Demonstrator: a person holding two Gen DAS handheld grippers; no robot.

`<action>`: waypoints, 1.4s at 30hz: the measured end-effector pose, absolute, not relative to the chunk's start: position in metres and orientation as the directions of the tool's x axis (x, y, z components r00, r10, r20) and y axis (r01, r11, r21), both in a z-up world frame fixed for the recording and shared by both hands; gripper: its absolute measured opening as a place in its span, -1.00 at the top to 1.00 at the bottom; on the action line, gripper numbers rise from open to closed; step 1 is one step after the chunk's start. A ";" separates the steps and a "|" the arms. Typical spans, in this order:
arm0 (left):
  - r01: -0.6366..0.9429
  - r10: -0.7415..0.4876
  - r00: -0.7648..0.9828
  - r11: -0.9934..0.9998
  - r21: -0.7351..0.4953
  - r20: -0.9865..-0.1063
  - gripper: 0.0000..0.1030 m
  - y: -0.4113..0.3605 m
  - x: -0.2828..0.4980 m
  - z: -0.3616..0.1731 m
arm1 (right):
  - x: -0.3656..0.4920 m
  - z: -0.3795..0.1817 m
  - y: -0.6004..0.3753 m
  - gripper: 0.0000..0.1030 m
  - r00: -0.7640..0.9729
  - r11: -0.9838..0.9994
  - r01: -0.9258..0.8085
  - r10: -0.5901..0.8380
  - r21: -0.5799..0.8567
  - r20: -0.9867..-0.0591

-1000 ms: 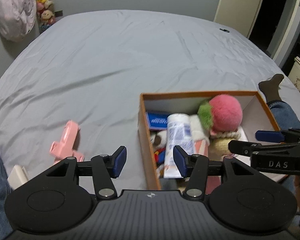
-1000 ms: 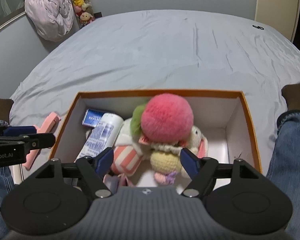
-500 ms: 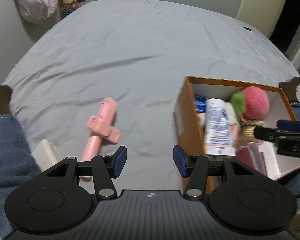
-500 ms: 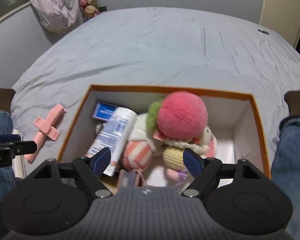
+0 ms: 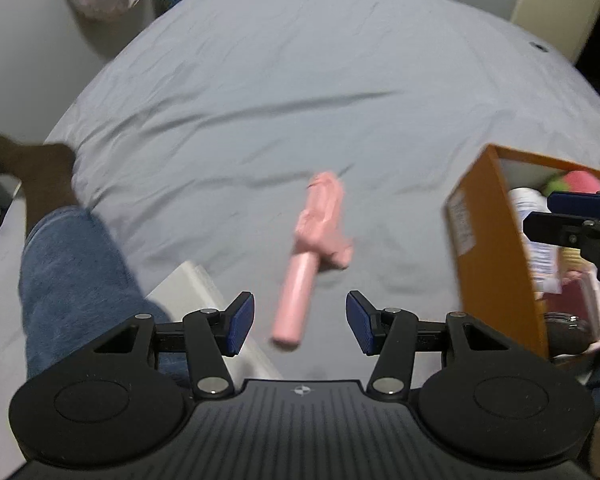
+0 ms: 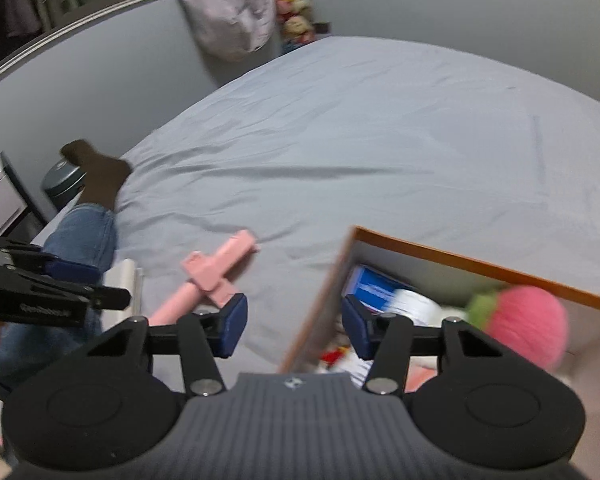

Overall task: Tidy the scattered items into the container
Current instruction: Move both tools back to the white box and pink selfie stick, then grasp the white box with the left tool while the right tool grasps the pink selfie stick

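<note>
Your pink tool point(image 5: 315, 252) lies loose on the grey bedsheet point(image 5: 300, 92), left of the orange box point(image 5: 496, 256). Your left gripper point(image 5: 300, 322) hangs above its handle, jaws apart, gripping nothing. Your right gripper point(image 6: 292, 326) is closing on nothing, straddling the box's left wall. Bare sheet stretches beyond; your jeans leg point(image 5: 72, 264) borders the left.

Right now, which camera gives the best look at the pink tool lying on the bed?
The left wrist view: the pink tool lies whole between open fingers, though blurred. In the right wrist view its handle end is hidden behind that gripper's left finger.
</note>
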State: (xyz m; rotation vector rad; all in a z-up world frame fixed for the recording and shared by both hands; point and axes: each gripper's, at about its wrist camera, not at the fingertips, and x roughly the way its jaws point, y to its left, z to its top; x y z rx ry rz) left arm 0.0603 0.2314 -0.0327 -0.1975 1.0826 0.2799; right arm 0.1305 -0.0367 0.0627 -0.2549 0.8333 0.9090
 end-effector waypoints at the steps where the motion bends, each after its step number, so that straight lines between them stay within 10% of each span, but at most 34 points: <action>1: -0.345 0.132 0.419 0.938 -0.024 -0.898 -0.17 0.238 0.060 -0.036 | 0.130 0.061 -0.028 -0.07 0.317 0.598 -0.788 0.597 0.146 -0.737; 18: -0.683 0.062 0.191 0.726 -0.087 -0.980 -0.16 0.306 0.070 -0.103 | 0.119 0.026 0.065 -0.08 0.153 0.481 -0.859 0.572 0.178 -0.806; 37: -0.659 0.252 -0.011 0.726 0.197 -0.968 -0.37 0.281 0.090 -0.133 | 0.142 -0.002 0.087 -0.14 0.121 0.512 -0.832 0.541 0.211 -0.832; 42: -0.724 0.151 0.041 0.686 0.075 -0.988 0.14 0.298 0.077 -0.131 | 0.142 -0.007 0.088 -0.14 0.127 0.522 -0.828 0.530 0.204 -0.839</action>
